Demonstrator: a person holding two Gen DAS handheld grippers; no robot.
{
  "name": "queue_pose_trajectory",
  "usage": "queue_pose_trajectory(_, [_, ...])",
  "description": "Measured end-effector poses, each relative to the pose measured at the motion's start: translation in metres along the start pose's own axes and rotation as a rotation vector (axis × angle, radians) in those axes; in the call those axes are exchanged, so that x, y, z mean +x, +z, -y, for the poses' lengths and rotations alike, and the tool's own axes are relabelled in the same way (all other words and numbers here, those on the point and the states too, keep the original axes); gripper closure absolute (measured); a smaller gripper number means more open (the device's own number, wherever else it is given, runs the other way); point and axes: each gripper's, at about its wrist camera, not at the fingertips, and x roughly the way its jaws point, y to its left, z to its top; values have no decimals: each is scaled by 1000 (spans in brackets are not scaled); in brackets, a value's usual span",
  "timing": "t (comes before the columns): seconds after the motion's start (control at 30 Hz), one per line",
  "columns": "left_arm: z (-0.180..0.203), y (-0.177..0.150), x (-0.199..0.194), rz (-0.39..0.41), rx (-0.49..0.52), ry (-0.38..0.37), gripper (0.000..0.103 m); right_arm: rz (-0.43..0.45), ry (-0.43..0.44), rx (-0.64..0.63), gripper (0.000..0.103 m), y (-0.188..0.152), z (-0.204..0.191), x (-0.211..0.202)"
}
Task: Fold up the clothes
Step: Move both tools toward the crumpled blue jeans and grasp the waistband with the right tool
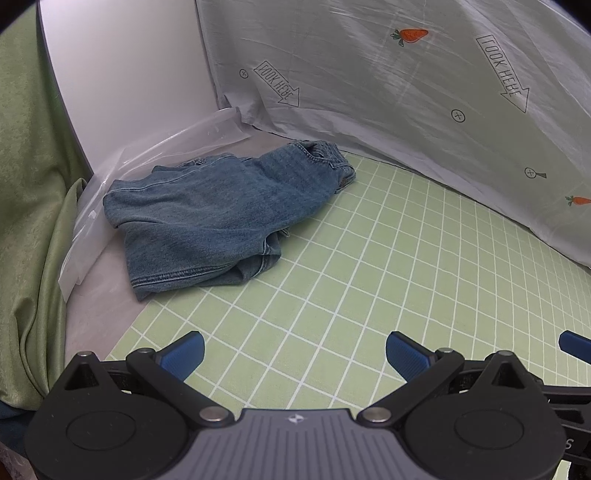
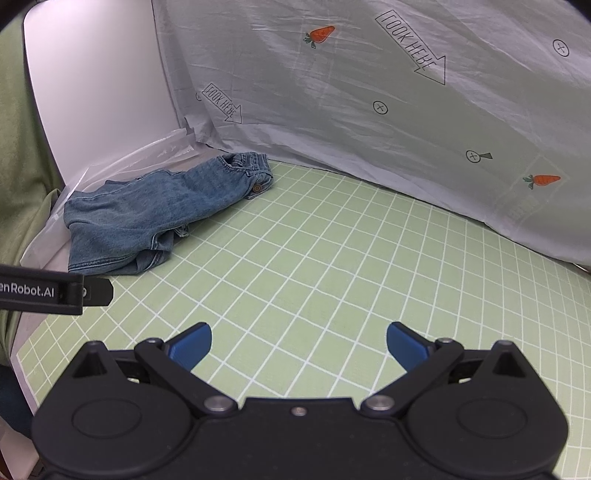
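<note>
A big pale grey sheet [image 1: 388, 92] hangs at the back, with orange carrots [image 1: 412, 35] and "LOOK HERE" arrows [image 2: 412, 46] printed on it. A white panel [image 1: 122, 74] stands beside it on the left, and green cloth [image 1: 26, 184] hangs at the far left edge.

The counter [image 1: 369, 266] is covered by a light green mat with white squares. A strip of clear plastic [image 1: 159, 147] lies along the foot of the white panel.

The blue jeans [image 1: 221, 206] lie in a bunched, partly folded heap in the far left corner of the counter, with their left edge on the plastic. The waistband and its button [image 2: 256, 188] point toward the grey sheet.

The left tongs [image 1: 293, 354] hang over the green mat, well apart from the jeans. Their blue fingers [image 1: 184, 354] are spread wide with nothing between them.

The right tongs [image 2: 299, 345] hang over the mat too, also spread wide and holding nothing. In the right wrist view, a part of the left tongs shows at the left edge.
</note>
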Motion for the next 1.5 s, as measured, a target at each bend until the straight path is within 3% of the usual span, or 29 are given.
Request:
queue_pose_trajectory(0.13, [-12,13,15,-2,-25,8,0,7,-8,-11,1,15,-4,14])
queue_pose_trajectory(0.47, [-88,52,71,-44,-83,74,0,-16,-18,-13,1,60,-19,69])
queue_pose_trajectory(0.7, [-140,74,127,-105,-130,115,0,-64,1,-56,5,99,-47,135])
queue_pose_trajectory(0.87, [-170,83,169,-171,-184,134,3,-112,54,-67,10,121,-70,187])
queue_pose_trajectory(1.03, [-184,83,193,-204,-235,111,11,-181,152,15,14,138,-90,237])
queue_pose_trajectory(1.1, [-185,82,200,-212,-237,110,11,-214,197,76,21,144,-96,258])
queue_pose_trajectory(1.23, [-182,78,207,-222,-205,123,11,-233,237,153,28,150,-102,282])
queue_pose_trajectory(1.27, [-181,77,208,-222,-203,125,11,-232,254,174,36,151,-101,285])
queue_pose_trajectory(1.37, [-179,76,209,-224,-204,138,11,-251,329,251,77,151,-98,288])
queue_pose_trajectory(1.5, [-175,74,207,-222,-203,151,11,-217,310,223,86,146,-93,273])
